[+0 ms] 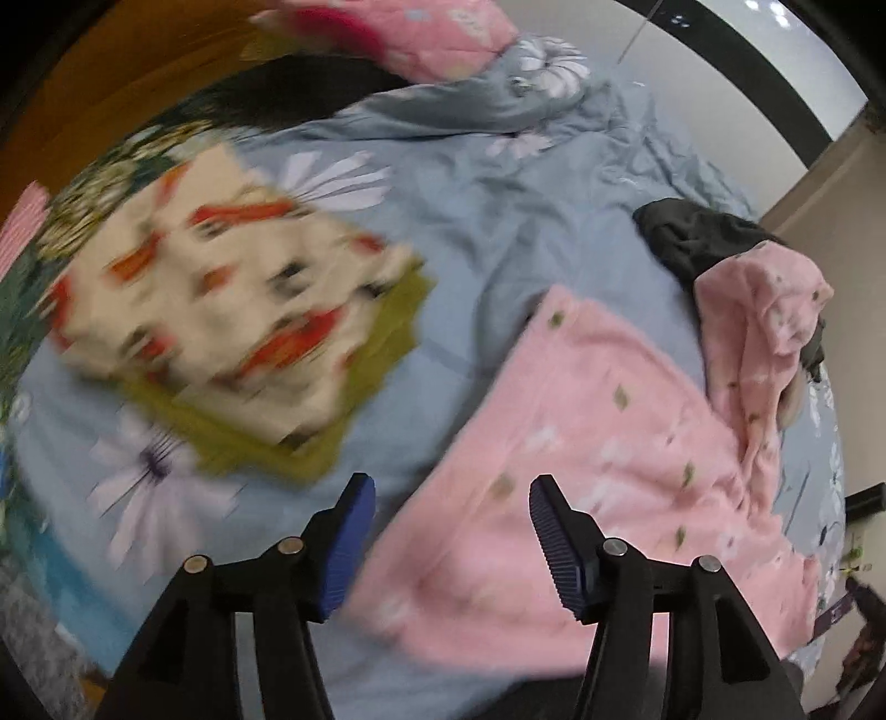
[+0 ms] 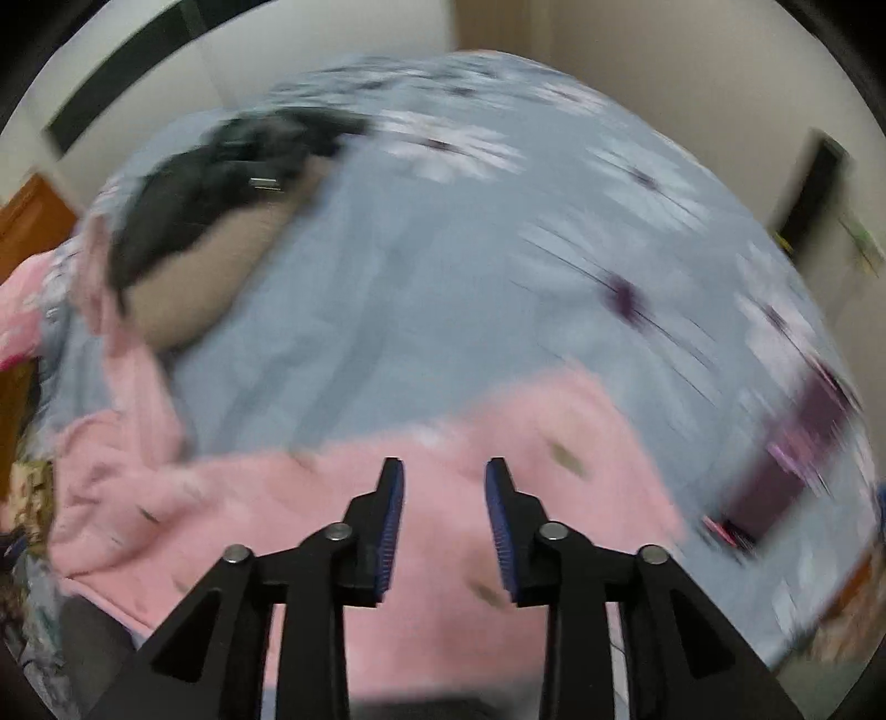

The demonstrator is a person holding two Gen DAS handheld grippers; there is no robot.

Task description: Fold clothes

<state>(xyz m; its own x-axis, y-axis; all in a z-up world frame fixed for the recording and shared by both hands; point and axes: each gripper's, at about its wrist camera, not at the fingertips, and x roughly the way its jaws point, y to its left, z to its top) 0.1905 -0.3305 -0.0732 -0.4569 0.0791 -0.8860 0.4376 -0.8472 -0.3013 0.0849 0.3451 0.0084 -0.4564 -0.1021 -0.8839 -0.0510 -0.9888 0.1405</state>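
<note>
A pink fleece garment (image 1: 576, 443) with small leaf prints lies spread flat on the blue floral bedspread (image 1: 498, 232); it also shows in the right wrist view (image 2: 443, 443). My left gripper (image 1: 451, 487) is open and empty, hovering above the garment's left edge. My right gripper (image 2: 444, 465) is open and empty, above the middle of the pink garment. A second bunched pink piece (image 1: 769, 332) lies at the garment's far right corner. Both views are motion-blurred.
A folded stack with a cream, red-patterned cloth (image 1: 221, 299) on an olive cloth (image 1: 387, 332) lies left. A dark garment (image 1: 698, 238) lies beyond the pink one, also in the right wrist view (image 2: 221, 183). A pink pillow (image 1: 421, 33) is at the headboard. A purple item (image 2: 786, 459) lies right.
</note>
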